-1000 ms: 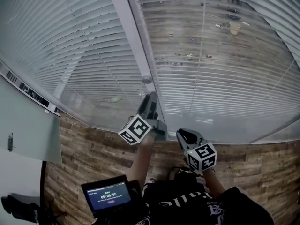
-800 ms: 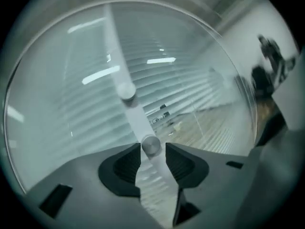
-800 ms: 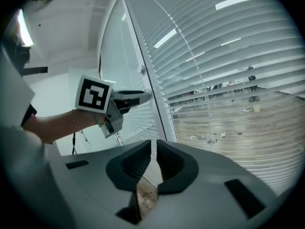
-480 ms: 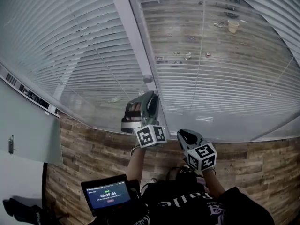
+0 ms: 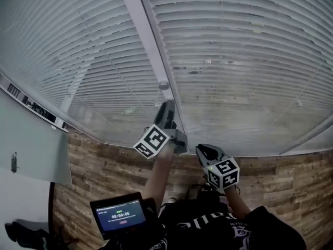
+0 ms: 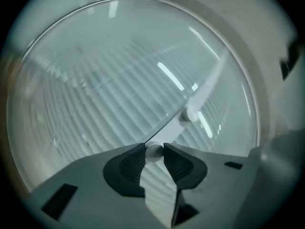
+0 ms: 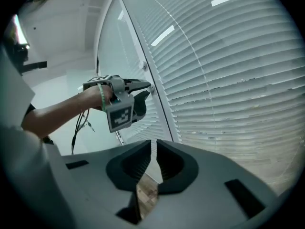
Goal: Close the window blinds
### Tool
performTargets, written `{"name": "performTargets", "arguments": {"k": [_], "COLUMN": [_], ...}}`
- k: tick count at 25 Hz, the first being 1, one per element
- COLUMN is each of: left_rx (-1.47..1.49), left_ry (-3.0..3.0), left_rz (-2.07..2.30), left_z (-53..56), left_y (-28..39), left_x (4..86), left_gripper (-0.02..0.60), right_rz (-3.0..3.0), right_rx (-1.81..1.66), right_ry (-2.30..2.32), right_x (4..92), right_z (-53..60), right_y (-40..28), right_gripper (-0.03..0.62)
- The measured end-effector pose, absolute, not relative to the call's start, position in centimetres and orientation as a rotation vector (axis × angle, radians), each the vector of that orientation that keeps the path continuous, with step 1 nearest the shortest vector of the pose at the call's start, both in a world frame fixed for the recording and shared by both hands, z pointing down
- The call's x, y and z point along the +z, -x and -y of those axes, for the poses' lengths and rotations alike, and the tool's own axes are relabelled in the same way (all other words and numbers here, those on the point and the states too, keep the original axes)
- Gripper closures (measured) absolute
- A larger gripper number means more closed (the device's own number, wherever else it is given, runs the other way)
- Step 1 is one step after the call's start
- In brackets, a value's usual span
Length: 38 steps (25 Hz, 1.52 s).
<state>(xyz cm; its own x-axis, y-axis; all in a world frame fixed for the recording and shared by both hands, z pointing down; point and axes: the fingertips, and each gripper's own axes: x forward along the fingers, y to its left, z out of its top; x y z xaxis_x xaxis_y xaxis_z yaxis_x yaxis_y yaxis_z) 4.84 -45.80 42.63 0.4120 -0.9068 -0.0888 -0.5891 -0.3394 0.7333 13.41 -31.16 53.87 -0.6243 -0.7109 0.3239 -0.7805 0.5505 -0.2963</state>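
White slatted blinds (image 5: 244,61) cover the window, and their slats lie turned flat so nothing shows through. A thin white tilt wand (image 6: 171,130) runs down beside the window post (image 5: 145,40). My left gripper (image 5: 167,107) reaches up to the wand. Its jaws are closing, and the wand's round end (image 6: 153,152) sits pinched between the pads. My right gripper (image 5: 203,150) hangs lower and to the right, away from the blinds, with its jaws nearly together and nothing between them. In the right gripper view the left gripper (image 7: 145,87) shows at the post.
A second blind (image 5: 67,46) covers the pane left of the post. Wood-look flooring (image 5: 104,165) lies below the window sill. A small screen (image 5: 120,216) sits at my lower left, and a grey panel (image 5: 31,145) stands at the left edge.
The right blind's slats have turned shut, hiding the ground outside that showed through before. My left gripper twisted one way and back on the wand. The right gripper stayed put.
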Motion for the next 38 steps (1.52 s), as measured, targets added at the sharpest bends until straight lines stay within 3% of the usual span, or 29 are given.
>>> {"name": "performTargets", "arguments": {"k": [2, 9, 15, 26, 28, 29, 34, 38], "left_rx": [-0.882, -1.227, -1.253, -0.867, -0.699, -0.593, -0.162, 0.019], "left_ry": [-1.806, -1.288, -1.193, -1.828, -1.995, -2.090, -2.396, -2.593], "left_rz": [1.059, 0.603, 0.500, 0.774, 0.870, 0.914, 0.957, 0.932], "left_z": [45.9, 45.9, 45.9, 40.6, 38.7, 37.6, 31.5, 27.3], "left_y": [-4.7, -4.6, -4.8, -3.8, -2.9, -2.5, -0.4, 2.8], "left_x": [42.9, 43.6, 43.6, 45.6, 48.5, 49.8, 51.9, 50.9], "left_gripper": [0.459, 0.457, 0.457, 0.478, 0.568, 0.577, 0.577, 0.577], "right_rz": [2.618, 2.617, 2.613, 2.596, 2.605, 2.610, 2.607, 2.594], "right_rx": [0.624, 0.624, 0.630, 0.653, 0.687, 0.707, 0.789, 0.799], "right_ry": [-1.263, -1.263, -1.278, -1.336, -1.379, -1.401, -1.501, -1.610], "right_x": [54.0, 54.0, 54.0, 54.4, 54.8, 54.8, 54.3, 52.4], "right_z": [31.1, 31.5, 32.0, 30.4, 29.8, 29.3, 26.2, 23.2], "right_y": [-13.3, -13.9, -14.3, -13.4, -13.0, -12.7, -9.5, -5.4], "right_gripper": [0.546, 0.546, 0.546, 0.546, 0.546, 0.546, 0.546, 0.546]}}
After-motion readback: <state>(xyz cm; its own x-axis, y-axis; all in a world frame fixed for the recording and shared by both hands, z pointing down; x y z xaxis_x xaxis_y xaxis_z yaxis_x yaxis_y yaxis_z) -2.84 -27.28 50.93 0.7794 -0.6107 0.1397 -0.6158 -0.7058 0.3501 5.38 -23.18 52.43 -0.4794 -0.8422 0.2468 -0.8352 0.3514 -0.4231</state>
